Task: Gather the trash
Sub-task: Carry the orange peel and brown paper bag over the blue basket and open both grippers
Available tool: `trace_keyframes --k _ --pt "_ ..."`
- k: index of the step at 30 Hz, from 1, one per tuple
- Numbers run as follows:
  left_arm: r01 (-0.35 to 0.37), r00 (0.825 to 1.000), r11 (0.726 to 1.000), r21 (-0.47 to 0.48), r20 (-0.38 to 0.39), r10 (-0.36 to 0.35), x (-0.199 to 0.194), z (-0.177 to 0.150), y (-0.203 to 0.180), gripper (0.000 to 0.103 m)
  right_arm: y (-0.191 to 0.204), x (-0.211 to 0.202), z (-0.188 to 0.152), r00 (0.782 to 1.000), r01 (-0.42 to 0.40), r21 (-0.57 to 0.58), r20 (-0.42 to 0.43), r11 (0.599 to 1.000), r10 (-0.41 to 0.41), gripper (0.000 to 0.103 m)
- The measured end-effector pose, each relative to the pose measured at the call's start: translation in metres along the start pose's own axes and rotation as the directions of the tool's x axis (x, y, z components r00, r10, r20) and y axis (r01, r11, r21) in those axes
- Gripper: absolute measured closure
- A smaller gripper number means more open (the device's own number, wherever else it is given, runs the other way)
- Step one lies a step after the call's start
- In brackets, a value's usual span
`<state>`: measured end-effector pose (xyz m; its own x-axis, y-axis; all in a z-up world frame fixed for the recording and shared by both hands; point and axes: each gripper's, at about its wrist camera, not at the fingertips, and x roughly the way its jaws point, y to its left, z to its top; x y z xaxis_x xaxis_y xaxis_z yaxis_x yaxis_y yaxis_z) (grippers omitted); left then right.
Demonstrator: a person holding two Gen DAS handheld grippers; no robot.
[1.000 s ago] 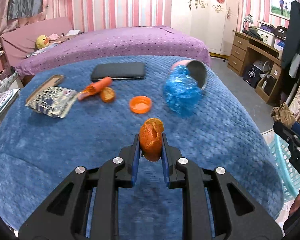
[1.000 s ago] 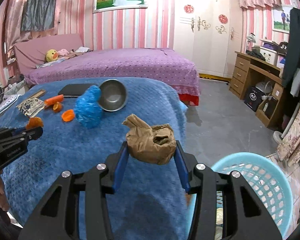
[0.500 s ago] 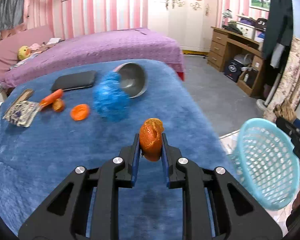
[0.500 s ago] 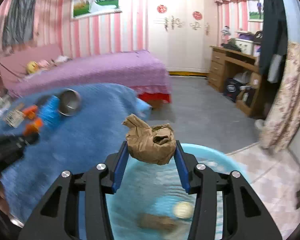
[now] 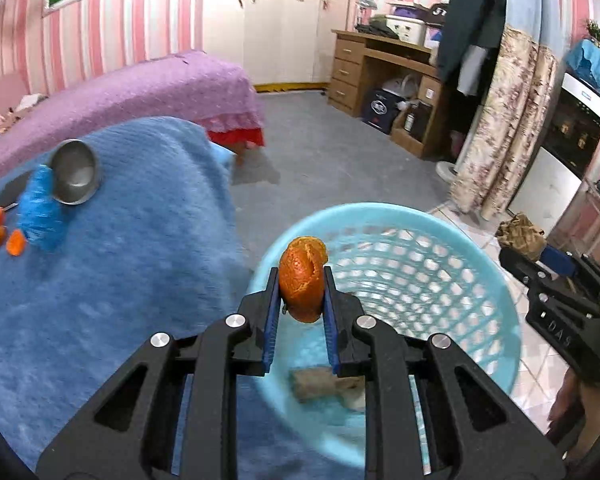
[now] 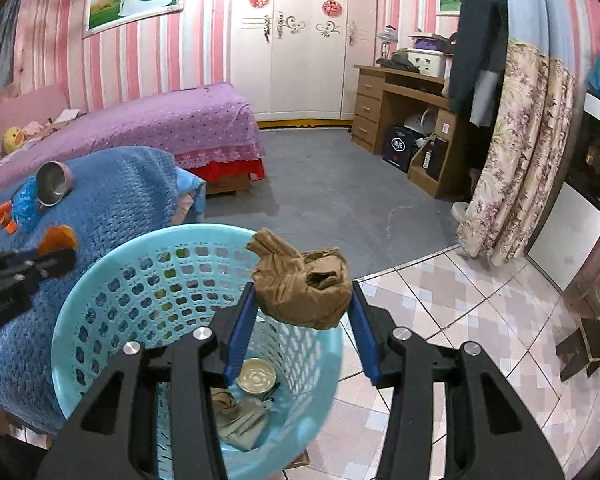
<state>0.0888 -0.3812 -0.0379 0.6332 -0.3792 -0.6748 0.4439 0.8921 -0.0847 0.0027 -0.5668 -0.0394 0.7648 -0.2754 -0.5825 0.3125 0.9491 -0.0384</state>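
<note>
My left gripper (image 5: 301, 276) is shut on a piece of orange peel (image 5: 302, 279), held over the near rim of a light blue plastic basket (image 5: 452, 240). My right gripper (image 6: 303, 294) is shut on a crumpled brown paper wad (image 6: 304, 286) above the same basket (image 6: 112, 288). Inside the basket lie crumpled paper (image 6: 242, 420) and a small round lid (image 6: 256, 376). On the blue blanket (image 5: 112, 264) remain a crumpled blue bag (image 5: 40, 216), a steel bowl (image 5: 75, 176) and orange scraps (image 5: 4, 236). The left gripper with its peel (image 6: 58, 240) shows at the left of the right wrist view.
The basket stands on tiled floor (image 6: 460, 300) beside the blanket-covered surface. A purple bed (image 6: 160, 120) lies behind, a wooden desk (image 6: 400, 92) and a floral curtain (image 6: 520, 152) to the right. Grey floor (image 6: 332, 192) stretches beyond the basket.
Both grippers have swung right, from over the blue blanket to over the blue basket, each still holding its piece of trash. The items on the blanket have slid to the left of view.
</note>
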Motion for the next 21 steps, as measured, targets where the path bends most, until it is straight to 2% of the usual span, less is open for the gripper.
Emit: trace_keyframes --k 7,9,11,12,17,21 --pt "0.031 0.998 0.999 0.02 -0.047 -0.03 0.023 0.006 -0.027 0.082 -0.006 -0.004 0.002 1.0 0.002 0.012 0.011 1.0 -0.002 0.058" --pt "0.025 0.998 1.0 0.016 -0.065 -0.024 0.03 0.005 -0.029 0.072 -0.005 -0.003 0.001 1.0 0.001 0.009 0.011 1.0 -0.001 0.058" --pt "0.018 0.997 1.0 0.016 -0.078 -0.017 0.034 0.004 -0.027 0.038 -0.003 -0.001 -0.001 1.0 -0.003 0.009 0.006 1.0 0.003 0.058" --pt "0.013 0.997 1.0 0.024 -0.081 -0.011 0.034 0.003 -0.025 0.033 -0.002 0.0 -0.002 1.0 -0.003 0.008 0.003 1.0 0.003 0.058" --pt "-0.022 0.999 0.999 0.04 -0.046 0.024 0.022 0.004 -0.005 0.017 0.005 0.004 -0.006 1.0 -0.006 0.003 -0.002 1.0 0.006 0.058" --pt "-0.071 0.997 0.997 0.03 -0.013 0.072 0.011 0.008 0.018 0.01 0.009 0.007 -0.008 1.0 -0.015 0.025 0.0 1.0 0.015 0.058"
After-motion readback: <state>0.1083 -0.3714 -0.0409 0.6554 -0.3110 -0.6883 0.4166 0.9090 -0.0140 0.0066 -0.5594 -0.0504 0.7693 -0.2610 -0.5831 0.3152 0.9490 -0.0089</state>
